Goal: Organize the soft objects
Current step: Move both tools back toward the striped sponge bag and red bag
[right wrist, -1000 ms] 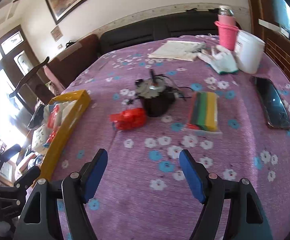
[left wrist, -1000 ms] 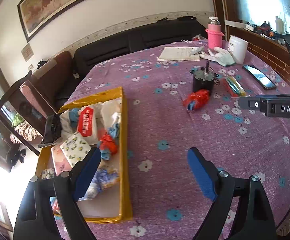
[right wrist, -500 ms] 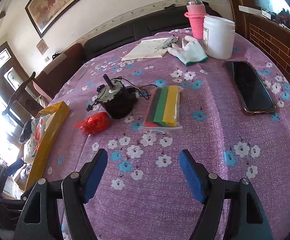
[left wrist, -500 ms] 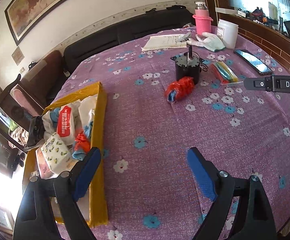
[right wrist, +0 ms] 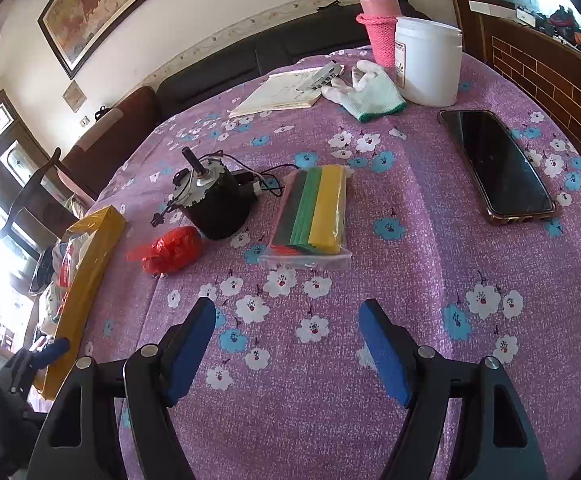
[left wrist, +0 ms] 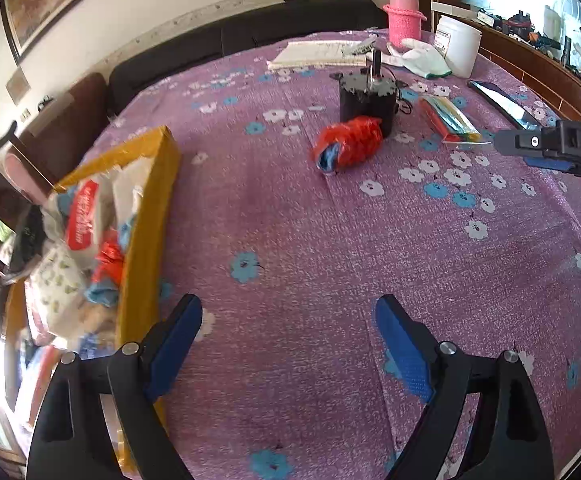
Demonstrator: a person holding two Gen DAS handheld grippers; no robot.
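Now both our claws wide open, holding nothing, over the purple cloth (left wrist: 290, 360).
Left gripper (left wrist: 288, 332) and right gripper (right wrist: 286, 336) tilt down at the table, touching nothing. Red bundle (left wrist: 348, 142) lies beside the black motor (left wrist: 366, 98), well apart from the yellow box (left wrist: 146, 240) of soft packs. Since a second ago the left dropped lower and swung from the box toward the bundle.
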